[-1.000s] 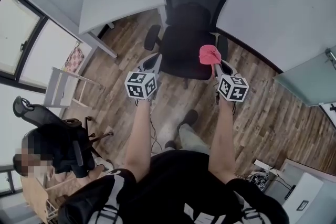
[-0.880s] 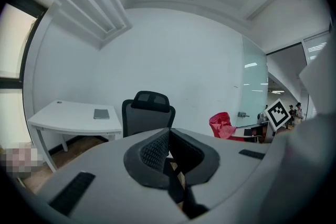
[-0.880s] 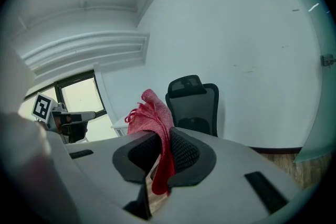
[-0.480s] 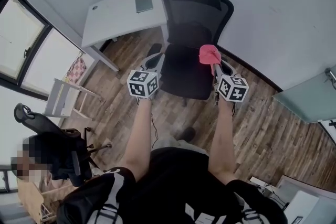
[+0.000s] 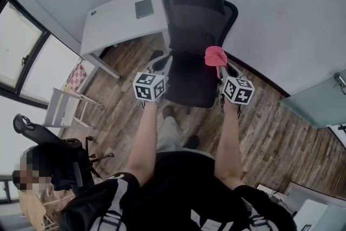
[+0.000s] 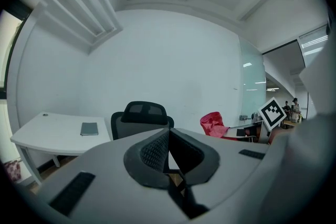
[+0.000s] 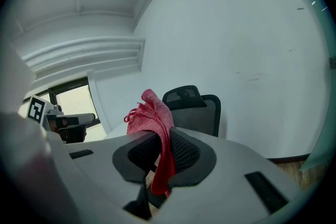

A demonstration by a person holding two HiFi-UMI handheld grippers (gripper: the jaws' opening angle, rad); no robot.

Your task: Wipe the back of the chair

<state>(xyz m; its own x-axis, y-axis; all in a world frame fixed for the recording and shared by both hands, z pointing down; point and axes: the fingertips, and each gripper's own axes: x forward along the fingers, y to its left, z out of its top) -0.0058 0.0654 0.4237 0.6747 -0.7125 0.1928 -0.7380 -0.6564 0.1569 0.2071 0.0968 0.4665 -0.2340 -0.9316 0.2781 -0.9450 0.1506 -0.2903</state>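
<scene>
A black mesh office chair (image 5: 197, 19) faces me, its back against the white wall; it also shows ahead as the chair (image 6: 139, 119) and the chair (image 7: 197, 112). My right gripper (image 5: 218, 62) is shut on a red cloth (image 5: 215, 55), held above the chair's right armrest; the cloth (image 7: 157, 126) bunches up out of the jaws. My left gripper (image 5: 158, 69) hovers over the left armrest, its jaws closed together with nothing between them, as in the left gripper view (image 6: 168, 150).
A white desk (image 5: 121, 13) with a grey notebook (image 5: 144, 8) stands left of the chair. A white folding rack (image 5: 64, 105) and another black chair (image 5: 54, 154) sit at the left. A glass-topped table (image 5: 316, 97) is at the right. Wooden floor lies below.
The chair has come nearer beneath both grippers as I stepped forward. The red cloth stays held in the right gripper.
</scene>
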